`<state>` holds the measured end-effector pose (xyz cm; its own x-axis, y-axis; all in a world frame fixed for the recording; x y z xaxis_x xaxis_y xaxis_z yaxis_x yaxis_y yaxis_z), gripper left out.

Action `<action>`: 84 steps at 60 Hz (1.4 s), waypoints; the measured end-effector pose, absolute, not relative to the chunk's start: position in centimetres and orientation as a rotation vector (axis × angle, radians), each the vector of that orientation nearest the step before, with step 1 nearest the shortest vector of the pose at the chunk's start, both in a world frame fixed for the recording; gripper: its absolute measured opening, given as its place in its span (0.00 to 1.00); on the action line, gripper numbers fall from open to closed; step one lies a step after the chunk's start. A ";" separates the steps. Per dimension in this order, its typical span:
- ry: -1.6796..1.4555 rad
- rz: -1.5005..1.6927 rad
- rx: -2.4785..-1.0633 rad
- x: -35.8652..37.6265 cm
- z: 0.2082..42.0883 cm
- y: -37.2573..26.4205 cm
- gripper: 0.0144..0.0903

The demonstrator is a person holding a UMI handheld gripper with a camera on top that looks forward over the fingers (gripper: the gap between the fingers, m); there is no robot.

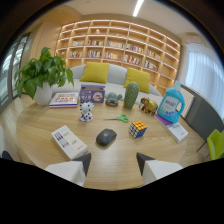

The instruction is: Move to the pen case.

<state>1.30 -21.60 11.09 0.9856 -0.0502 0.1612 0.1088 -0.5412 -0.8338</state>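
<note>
The approach has hardly begun; the gripper [113,157] hovers at the near edge of the round wooden table [30,132], its two fingers apart and nothing between them. Which object is the pen case I cannot tell with certainty; my best guess is the purple rectangular case [92,93] that stands far across the table, behind the spotted toy dog [86,112] and beside the stack of books [64,100]; the flat white box [69,142], just ahead of the left finger, is another candidate. The next move, I think, calls for a forward travel over the grey computer mouse [106,136], passing left of the scissors [119,118] and the Rubik's cube [138,129]. The purple case seems closed, its content hidden; the white pot [43,94] holds a leafy plant; the blue detergent bottle [173,104] is capped.
</note>
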 end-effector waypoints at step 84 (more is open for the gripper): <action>-0.034 -0.040 -2.194 -14.1 4.4 -13.2 0.95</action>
<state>-14.14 -13.15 4.38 0.9991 0.0099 0.0419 0.0398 -0.5837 -0.8110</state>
